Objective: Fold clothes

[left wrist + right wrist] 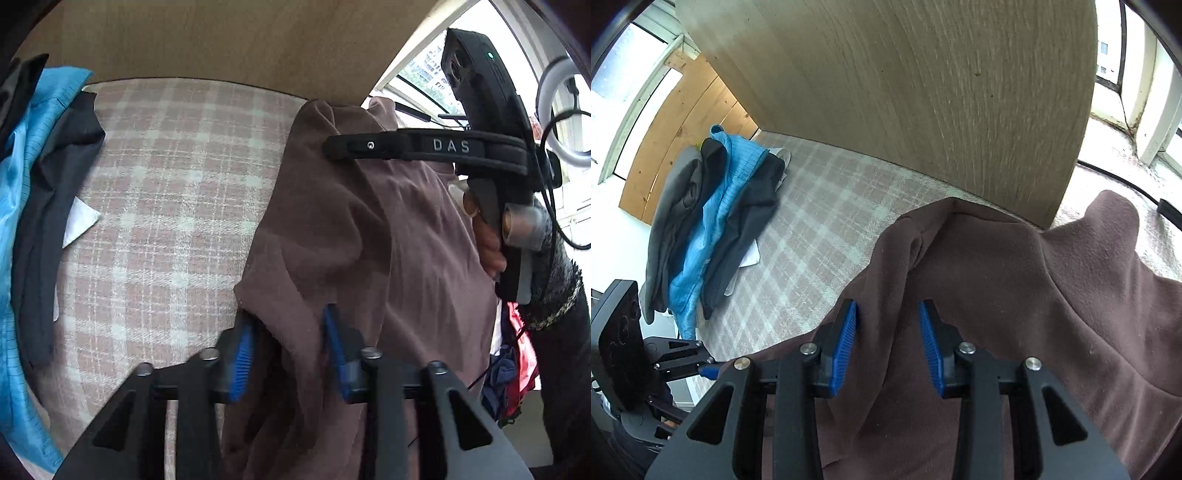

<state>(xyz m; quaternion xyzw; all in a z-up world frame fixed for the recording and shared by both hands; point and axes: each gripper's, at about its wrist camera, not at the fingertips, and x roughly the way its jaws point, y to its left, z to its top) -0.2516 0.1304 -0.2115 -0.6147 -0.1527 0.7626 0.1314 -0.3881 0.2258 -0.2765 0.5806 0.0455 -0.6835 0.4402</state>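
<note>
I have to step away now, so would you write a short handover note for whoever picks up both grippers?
Left gripper: brown garment bunched between its blue pads; a firm pinch cannot be confirmed.
Right gripper: a ridge of the same garment between its pads, grip equally unclear.
The garment lies crumpled on the checked cover, against the wooden board.
A clothes pile lies at the cover's far side.
Done: nothing folded on this garment.
Left: spread it flat, fold it, set it aside.

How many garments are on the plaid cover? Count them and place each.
6 at least: a brown one nearest; stacked at the far side, grey, black, blue, dark grey, and white at the bottom. More may be hidden.
</note>
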